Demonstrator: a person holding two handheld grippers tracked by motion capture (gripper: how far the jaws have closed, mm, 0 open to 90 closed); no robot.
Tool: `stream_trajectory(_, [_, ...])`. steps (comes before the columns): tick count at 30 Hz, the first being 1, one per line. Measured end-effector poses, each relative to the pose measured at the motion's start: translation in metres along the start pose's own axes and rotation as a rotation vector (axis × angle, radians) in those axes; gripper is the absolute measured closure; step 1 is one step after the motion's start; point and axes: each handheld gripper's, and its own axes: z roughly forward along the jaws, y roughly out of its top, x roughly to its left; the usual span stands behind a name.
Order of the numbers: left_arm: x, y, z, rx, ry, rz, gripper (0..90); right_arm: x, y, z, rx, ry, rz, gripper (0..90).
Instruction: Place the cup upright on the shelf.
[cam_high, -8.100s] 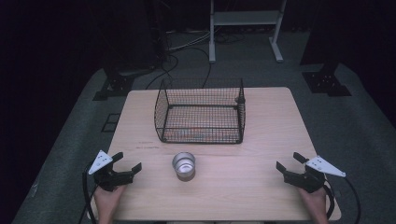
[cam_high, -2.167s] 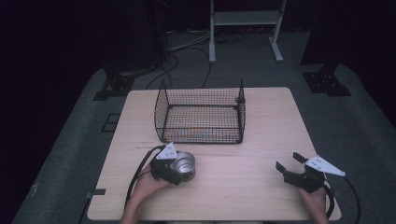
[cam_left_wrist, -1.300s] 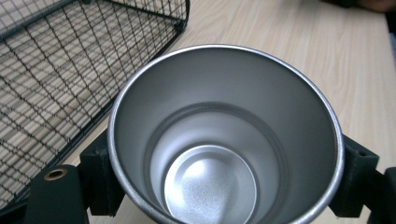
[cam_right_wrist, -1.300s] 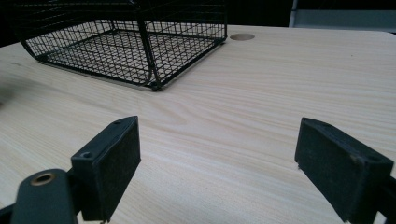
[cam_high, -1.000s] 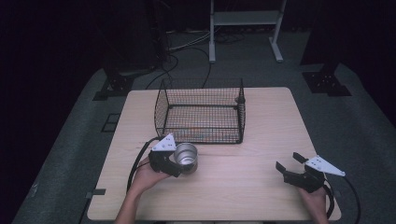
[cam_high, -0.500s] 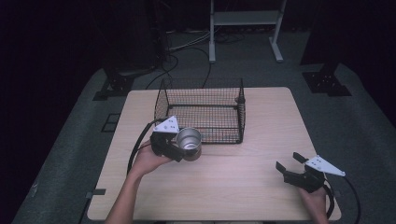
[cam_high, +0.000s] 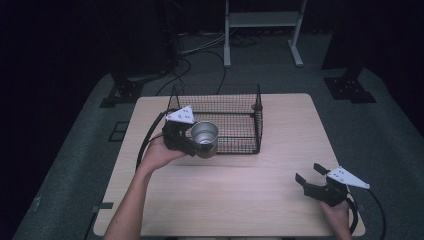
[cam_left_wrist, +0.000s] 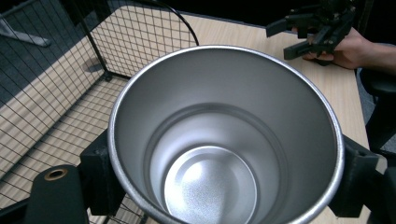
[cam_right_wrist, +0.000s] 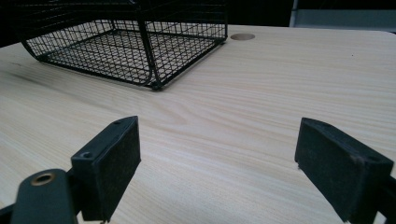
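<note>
High view gives me the steel cup (cam_high: 205, 134) first: it is off the table, clamped in my left gripper (cam_high: 192, 140), and it sits at the near left corner of the black wire basket (cam_high: 252, 125), its mouth tipped a little toward the camera. From the left gripper view I look straight down into the cup (cam_left_wrist: 219, 154), empty and bright inside, with a black jaw pressed against the wall on each side, so the grip is firm on the body just below the rim. Past the rim I see the basket's mesh (cam_left_wrist: 56, 84), its near wall right beside the cup; whether the cup's base is already higher than the top wire I cannot tell from either angle. I judge the step in hand to be the carry, with the drop into the basket not yet done. Next I need to lift enough to clear the wire, move the cup over the basket floor, bring it upright, lower it and only then let the jaws part. My right gripper (cam_high: 320, 187) rests low at the near right corner of the wooden table (cam_high: 240, 200), jaws wide apart with nothing between them, well away from the basket (cam_right_wrist: 126, 51).
</note>
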Motion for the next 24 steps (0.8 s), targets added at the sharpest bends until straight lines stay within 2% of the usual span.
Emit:
stream_trajectory(9, [0.012,0.026,0.001,0.015,0.003,0.009,17.5,0.000,0.000,0.000,0.002,0.002,0.001,13.5])
stream_trajectory(16, [0.022,0.037,0.000,0.029,0.004,0.014,17.5,0.001,0.000,0.000,0.003,0.005,-0.004,13.5])
stream_trajectory(24, [0.041,0.044,0.004,0.041,0.006,-0.020,17.5,0.001,0.000,0.000,0.004,0.004,-0.003,13.5])
